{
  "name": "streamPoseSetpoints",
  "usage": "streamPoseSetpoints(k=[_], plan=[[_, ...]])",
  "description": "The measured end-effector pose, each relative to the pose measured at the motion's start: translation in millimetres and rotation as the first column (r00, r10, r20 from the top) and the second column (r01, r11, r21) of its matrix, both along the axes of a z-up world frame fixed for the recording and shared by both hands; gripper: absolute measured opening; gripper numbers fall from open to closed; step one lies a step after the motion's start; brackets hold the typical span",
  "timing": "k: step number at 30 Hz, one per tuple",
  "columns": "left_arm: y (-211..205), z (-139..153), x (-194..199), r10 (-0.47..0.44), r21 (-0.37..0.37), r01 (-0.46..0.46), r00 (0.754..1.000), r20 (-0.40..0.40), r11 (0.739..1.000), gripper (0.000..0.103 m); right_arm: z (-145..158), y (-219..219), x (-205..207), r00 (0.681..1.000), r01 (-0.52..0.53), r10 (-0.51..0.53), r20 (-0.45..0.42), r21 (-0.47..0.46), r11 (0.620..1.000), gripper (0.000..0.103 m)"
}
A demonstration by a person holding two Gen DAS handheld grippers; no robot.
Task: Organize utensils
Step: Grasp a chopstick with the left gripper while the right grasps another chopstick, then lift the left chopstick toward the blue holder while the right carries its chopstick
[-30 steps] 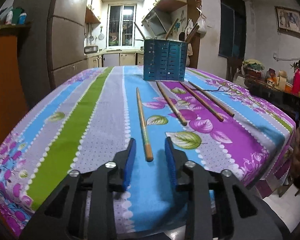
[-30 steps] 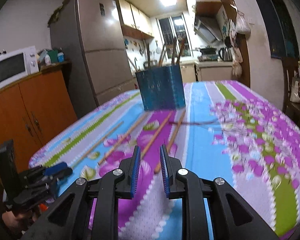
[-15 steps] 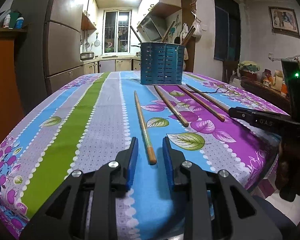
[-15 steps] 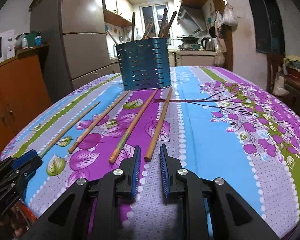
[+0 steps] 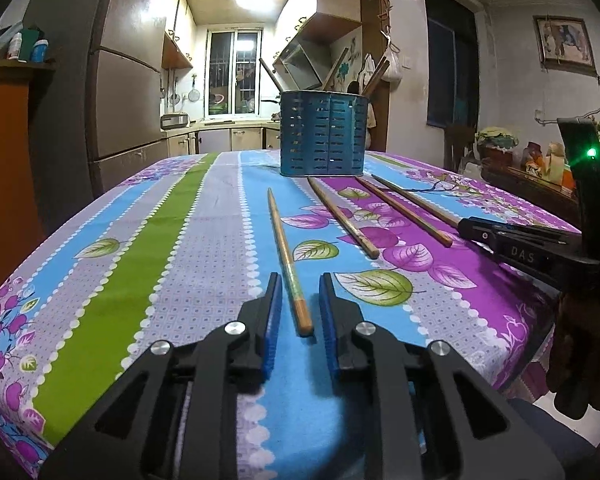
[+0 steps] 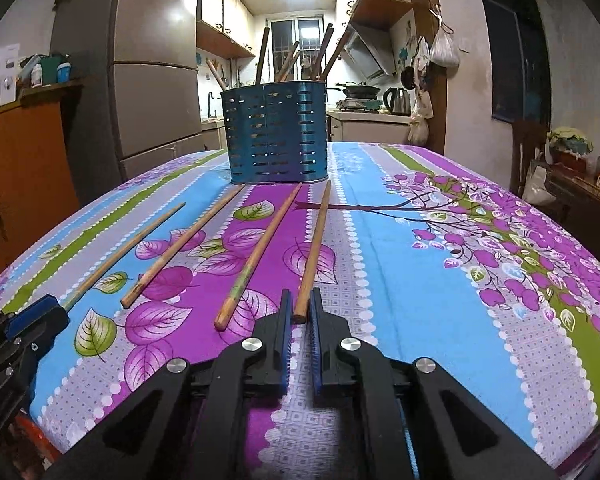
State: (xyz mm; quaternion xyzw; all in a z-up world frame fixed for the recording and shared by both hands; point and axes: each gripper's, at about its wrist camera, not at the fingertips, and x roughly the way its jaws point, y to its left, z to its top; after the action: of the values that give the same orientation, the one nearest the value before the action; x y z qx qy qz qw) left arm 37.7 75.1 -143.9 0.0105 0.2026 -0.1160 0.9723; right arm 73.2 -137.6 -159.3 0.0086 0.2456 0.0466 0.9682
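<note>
Chopstick (image 6: 312,254) end between right gripper (image 6: 299,312) jaws

The table (image 6: 440,248) wears a cloth striped blue, purple, green and grey, printed with purple leaves and a blossoming tree. At its far end stands a slotted blue holder (image 6: 276,136); before it lie 4 tan-brown chopsticks (image 6: 256,256).

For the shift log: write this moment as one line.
left hand-held gripper: closing around leftmost wooden chopstick | right hand-held gripper: shut on rightmost wooden chopstick | blue slotted metal holder: upright
</note>
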Motion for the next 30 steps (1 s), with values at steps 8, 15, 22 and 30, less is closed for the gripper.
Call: streamPoseSetpoints(k=[8,15,22,30], plan=[[-1,-2,-6,0.018,-0.001,-0.018,1.0,0.024,1.0,0.017,-1,-8,-4,1.0,-0.007,0.006,0.018,0.053,0.999,0.008],[1,-1,-9,0.037,0.004,-0.037,0.999,0.025,0.999,0.007,15,-13,-20,0.999,-0.031,0.028,0.046,0.063,0.998,0.008],[-3,9,-16,0.038,0.017,-0.039,0.998,0.05,0.999,0.005,52,-21,-50,0.99,-0.047,0.045,0.133,0.019,0.999,0.008],[-10,60,-23,0.038,0.008,-0.04,0.98,0.195,0.999,0.005,98,-30,-73,0.965,-0.074,0.077,0.252,-0.021,0.997,0.008]])
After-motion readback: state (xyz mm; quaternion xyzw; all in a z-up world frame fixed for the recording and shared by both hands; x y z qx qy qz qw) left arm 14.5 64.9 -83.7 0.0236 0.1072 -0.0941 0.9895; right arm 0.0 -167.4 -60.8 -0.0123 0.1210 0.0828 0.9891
